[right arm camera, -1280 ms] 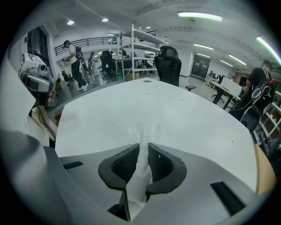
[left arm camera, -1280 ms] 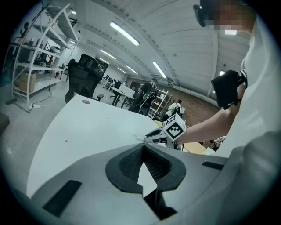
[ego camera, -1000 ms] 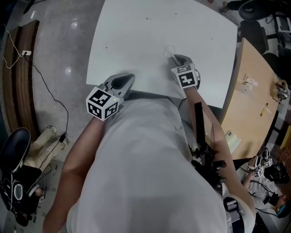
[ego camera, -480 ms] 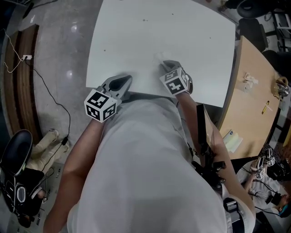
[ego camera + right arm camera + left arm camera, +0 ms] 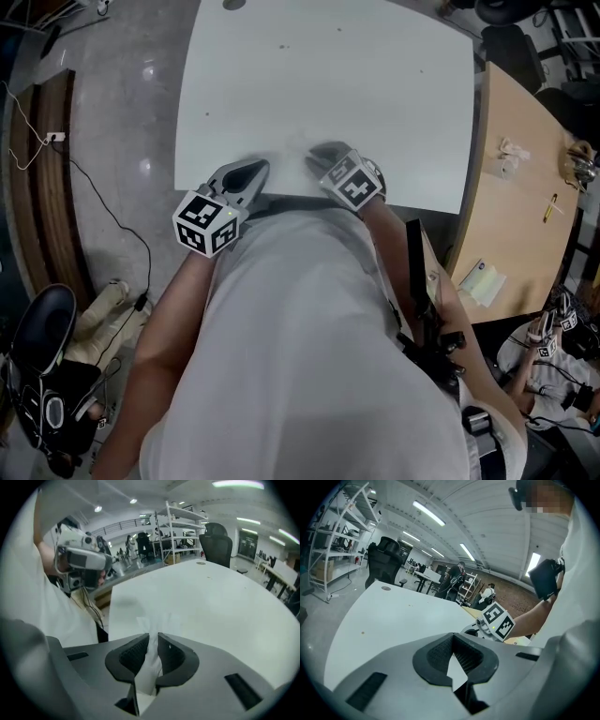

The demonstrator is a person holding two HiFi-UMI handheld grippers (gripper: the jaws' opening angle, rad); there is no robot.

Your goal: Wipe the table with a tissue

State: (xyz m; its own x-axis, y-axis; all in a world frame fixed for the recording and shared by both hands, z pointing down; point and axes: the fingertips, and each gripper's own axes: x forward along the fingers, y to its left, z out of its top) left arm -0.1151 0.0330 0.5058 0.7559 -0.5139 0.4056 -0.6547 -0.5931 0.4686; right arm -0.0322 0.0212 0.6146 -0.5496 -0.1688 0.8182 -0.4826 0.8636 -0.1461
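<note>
The white table [image 5: 328, 75] fills the upper middle of the head view. My right gripper [image 5: 322, 152] points down at the table's near edge, shut on a white tissue [image 5: 151, 665]. The tissue's free end [image 5: 302, 142] spreads on the tabletop [image 5: 211, 602] just ahead of the jaws. My left gripper [image 5: 251, 169] rests at the near edge to the left, a short way from the right one. Its jaws [image 5: 452, 644] stand shut with nothing between them. The right gripper's marker cube [image 5: 501, 620] shows beyond it.
A wooden table [image 5: 525, 187] stands to the right with a crumpled tissue [image 5: 506, 155] and small items on it. Black office chairs [image 5: 511, 37] stand at the far right corner. A cable [image 5: 103, 206] runs over the floor on the left. Small specks [image 5: 286, 45] dot the white tabletop.
My right gripper has slid left along the table's near edge, dragging the tissue with it and turning. The left gripper has stayed where it was.
</note>
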